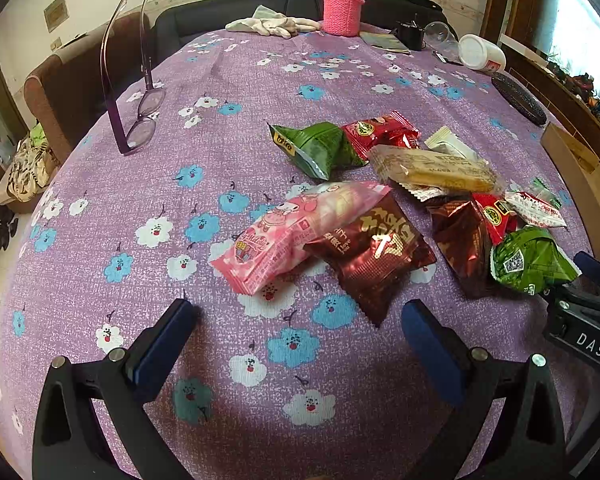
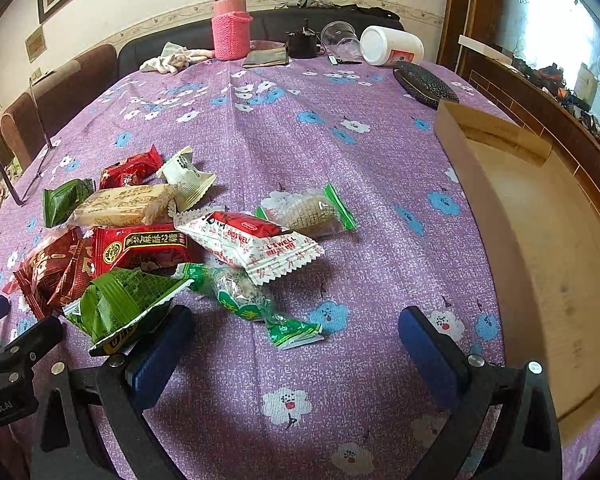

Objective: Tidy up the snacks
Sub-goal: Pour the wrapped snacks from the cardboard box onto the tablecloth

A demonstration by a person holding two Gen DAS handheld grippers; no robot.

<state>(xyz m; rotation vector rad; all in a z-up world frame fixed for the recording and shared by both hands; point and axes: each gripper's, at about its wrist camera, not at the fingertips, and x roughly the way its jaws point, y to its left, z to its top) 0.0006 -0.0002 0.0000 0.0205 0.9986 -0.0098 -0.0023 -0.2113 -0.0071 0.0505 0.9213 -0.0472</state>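
1. Left gripper [image 1: 296, 322]: jaws spread wide, holding nothing, low over the purple flowered tablecloth [image 1: 204, 80].
2. Right gripper [image 2: 296, 330]: jaws spread wide, holding nothing; its left finger sits just beside a green packet [image 2: 120, 308].
3. Snack pile: a pink packet [image 1: 288, 232] overlaps a brown packet [image 1: 374, 256], just ahead of the left gripper.
4. Cardboard box [image 2: 472, 184]: open, at the table's right edge, apart from the pile.
5. Far edge: pink bottle [image 2: 231, 24].
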